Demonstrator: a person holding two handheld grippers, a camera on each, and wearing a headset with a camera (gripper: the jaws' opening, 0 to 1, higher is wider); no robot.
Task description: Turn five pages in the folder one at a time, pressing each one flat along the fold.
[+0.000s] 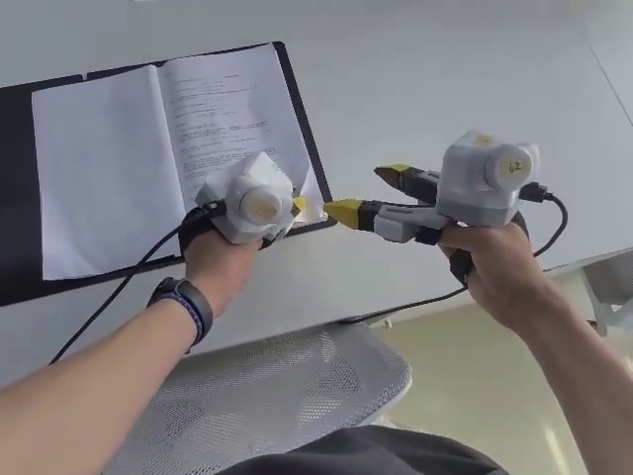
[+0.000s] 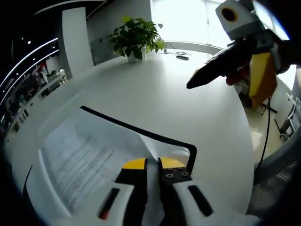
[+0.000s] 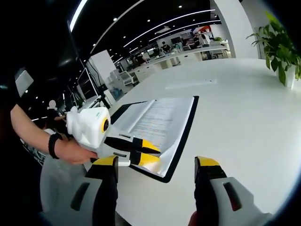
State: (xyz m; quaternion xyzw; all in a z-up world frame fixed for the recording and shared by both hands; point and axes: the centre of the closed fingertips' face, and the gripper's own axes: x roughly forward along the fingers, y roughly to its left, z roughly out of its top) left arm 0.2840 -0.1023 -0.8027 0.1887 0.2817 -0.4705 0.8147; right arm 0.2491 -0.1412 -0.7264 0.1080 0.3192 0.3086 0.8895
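Note:
A black folder (image 1: pixel 297 99) lies open on the white table, its right page (image 1: pixel 227 109) printed with text. My left gripper (image 1: pixel 300 206) sits at that page's lower right corner. In the left gripper view its jaws (image 2: pixel 153 164) are shut on the page corner (image 2: pixel 162 149), which curls up off the cover (image 2: pixel 141 132). My right gripper (image 1: pixel 371 191) hovers just right of the folder, open and holding nothing. The right gripper view shows its yellow-tipped jaws (image 3: pixel 157 162) wide apart, pointing at the left gripper (image 3: pixel 150 153) and the folder (image 3: pixel 186 127).
A potted plant (image 2: pixel 136 35) stands at the far end of the table, with a small dark object (image 2: pixel 182 57) near it. A mesh chair (image 1: pixel 277 386) sits below the table's near edge. Cables trail from both grippers. Bare tabletop (image 1: pixel 445 89) lies right of the folder.

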